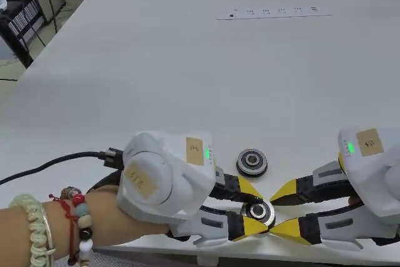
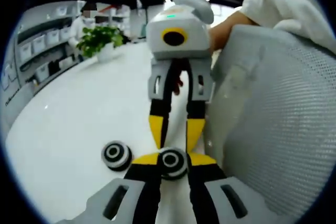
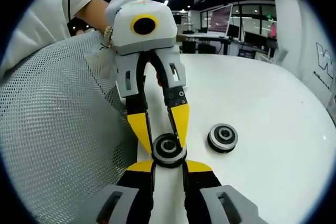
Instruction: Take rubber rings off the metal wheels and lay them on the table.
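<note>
A metal wheel with a black rubber ring [image 1: 259,211] lies near the table's front edge, and both grippers meet on it from opposite sides. My left gripper [image 1: 253,209] comes from the left with its yellow tips against the wheel [image 2: 174,163]. Facing it, my right gripper [image 1: 272,212] has its tips at the same wheel [image 3: 169,149]. In the left gripper view my own gripper [image 2: 173,159] flanks the wheel, with the right gripper [image 2: 175,132] just beyond. The right gripper view has its own gripper [image 3: 169,165] below the left gripper [image 3: 160,129]. A second ringed wheel [image 1: 252,162] [image 2: 116,155] [image 3: 222,137] lies free beside them.
A white power strip [image 1: 274,12] lies far back on the white table [image 1: 156,73]. A black cable [image 1: 50,166] trails left from the left gripper. A grey mesh chair back [image 2: 278,129] [image 3: 58,129] stands close behind the table's front edge.
</note>
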A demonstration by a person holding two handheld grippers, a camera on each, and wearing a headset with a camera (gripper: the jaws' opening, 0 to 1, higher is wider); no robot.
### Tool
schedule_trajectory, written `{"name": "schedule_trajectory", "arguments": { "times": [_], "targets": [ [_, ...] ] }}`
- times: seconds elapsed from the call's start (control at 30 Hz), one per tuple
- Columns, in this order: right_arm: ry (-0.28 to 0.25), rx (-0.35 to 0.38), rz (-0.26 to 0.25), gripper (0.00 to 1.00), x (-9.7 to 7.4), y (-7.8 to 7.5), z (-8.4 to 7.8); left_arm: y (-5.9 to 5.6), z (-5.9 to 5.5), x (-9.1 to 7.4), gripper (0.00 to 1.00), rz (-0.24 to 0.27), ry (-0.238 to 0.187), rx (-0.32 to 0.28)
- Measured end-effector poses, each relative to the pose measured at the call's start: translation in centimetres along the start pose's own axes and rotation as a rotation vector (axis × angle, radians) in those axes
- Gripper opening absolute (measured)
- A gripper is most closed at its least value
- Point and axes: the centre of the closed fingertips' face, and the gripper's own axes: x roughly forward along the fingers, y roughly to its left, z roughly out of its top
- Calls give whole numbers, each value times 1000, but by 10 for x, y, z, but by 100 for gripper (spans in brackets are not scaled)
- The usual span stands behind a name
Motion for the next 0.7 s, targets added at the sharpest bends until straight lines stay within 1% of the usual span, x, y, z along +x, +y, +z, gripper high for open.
{"name": "schedule_trajectory", "arguments": {
  "times": [0.13,0.23,0.3,0.37,0.47,0.53,0.6,0.7],
  "targets": [
    [-1,3,0,18,0,0,0,0,0,-1,20,0,-2,-16],
    [-1,6,0,18,0,0,0,1,0,-2,19,0,-5,-44],
    [-1,9,1,17,-1,0,0,3,-1,-3,17,9,-7,-54],
    [-2,14,-4,14,-1,-1,0,5,-1,-3,14,19,-9,-61],
    [-4,25,-3,13,-1,-1,-1,2,-4,-3,15,20,-1,-14],
    [-2,21,-4,13,-1,-1,0,3,-4,-2,15,22,-2,-9],
    [3,33,-5,13,0,-1,0,3,-4,-2,14,21,-1,-10],
    [13,49,-8,12,0,-2,-1,3,-4,-2,14,21,-6,4]
  ]
}}
